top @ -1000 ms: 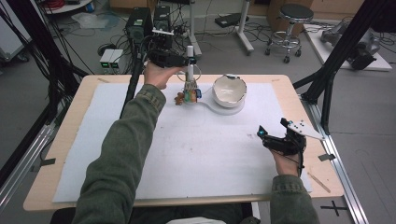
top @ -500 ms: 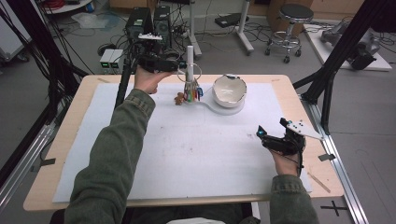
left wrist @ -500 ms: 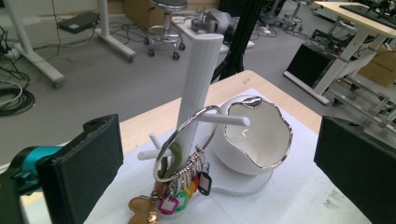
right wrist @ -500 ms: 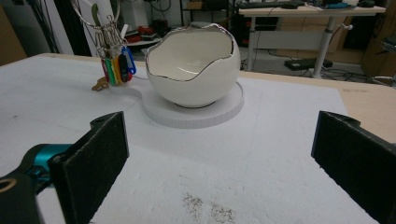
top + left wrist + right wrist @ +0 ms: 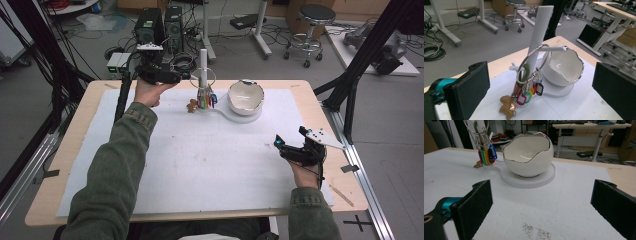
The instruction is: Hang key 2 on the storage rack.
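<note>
A white stand (image 5: 541, 30) with a tall post and side pegs rises at the table's far middle (image 5: 203, 62). A large metal key ring hangs on one peg, and its coloured tags (image 5: 530, 91) dangle at the post's foot (image 5: 206, 101). Beside them lies a brown figure charm (image 5: 507, 107). A white egg-shaped bowl (image 5: 246, 95) sits on the stand's round base (image 5: 529, 182). My left gripper (image 5: 181, 76) hovers left of the post, open and holding nothing (image 5: 541, 90). My right gripper (image 5: 290, 136) rests low at the right, open, facing the bowl (image 5: 527, 157).
A white mat (image 5: 200, 160) covers the wooden table (image 5: 80, 130). Black frame struts stand at the left (image 5: 35, 75) and right (image 5: 360, 65) corners. Cables, computers and a stool (image 5: 315, 20) lie on the floor beyond the far edge.
My left gripper has drawn back to the left, away from the stand. The key ring stays on its peg. The right gripper has not moved.
</note>
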